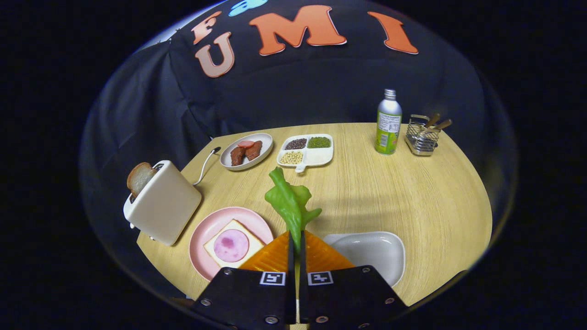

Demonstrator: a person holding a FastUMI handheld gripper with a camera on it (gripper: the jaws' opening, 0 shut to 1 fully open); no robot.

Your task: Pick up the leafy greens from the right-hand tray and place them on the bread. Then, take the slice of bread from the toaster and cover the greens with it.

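On the wooden tabletop (390, 192), the leafy greens (290, 204) are held clamped between the closed jaws of the gripper (296, 243), lifted between the white tray (371, 252) and the pink plate (206, 229) with bread (215, 245); another slice (139, 178) stands in the toaster (163, 204).

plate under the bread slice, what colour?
Pink plate, clearest in the gripper view; hand-held gripper is shut on the leafy greens.

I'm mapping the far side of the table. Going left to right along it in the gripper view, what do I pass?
Round grey plate of red meat slices → white divided tray of beans and seeds → green-labelled metal bottle → wire utensil basket.
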